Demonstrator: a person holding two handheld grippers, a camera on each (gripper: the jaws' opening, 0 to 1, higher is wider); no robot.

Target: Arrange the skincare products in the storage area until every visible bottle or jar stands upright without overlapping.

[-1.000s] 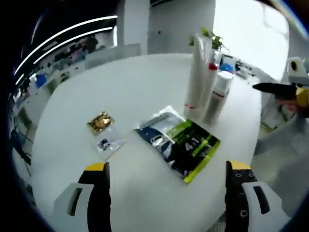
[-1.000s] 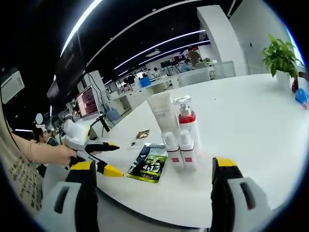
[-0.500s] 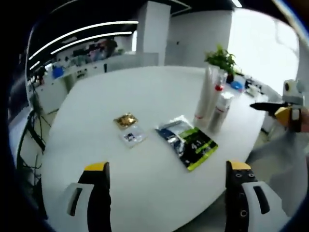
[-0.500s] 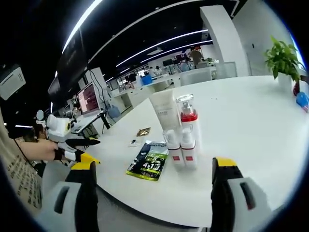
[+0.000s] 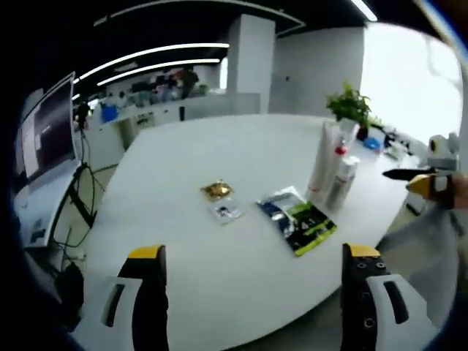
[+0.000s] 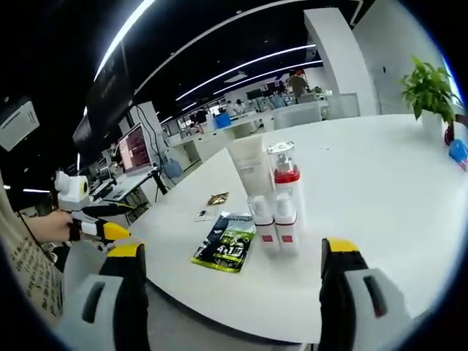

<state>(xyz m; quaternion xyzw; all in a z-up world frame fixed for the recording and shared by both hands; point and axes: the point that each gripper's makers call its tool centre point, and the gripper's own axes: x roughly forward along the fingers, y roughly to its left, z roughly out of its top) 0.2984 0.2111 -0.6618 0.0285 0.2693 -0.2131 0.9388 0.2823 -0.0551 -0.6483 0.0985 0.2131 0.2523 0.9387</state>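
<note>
Both the left gripper (image 5: pixel 252 292) and the right gripper (image 6: pixel 230 289) hang with jaws apart and empty, the left one now drawn farther back from the white surface (image 5: pixel 219 146) than a second ago. The bottles (image 6: pixel 274 201) stand upright in a tight cluster, unmoved, with the green sachet (image 6: pixel 227 250) lying flat just beside them and two small packets (image 5: pixel 221 200) beyond it.

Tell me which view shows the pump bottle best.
Right gripper view: the pump bottle stands near and centred, clear cap and red collar plain. In the left gripper view it is small, far off and half hidden behind the tube.
</note>
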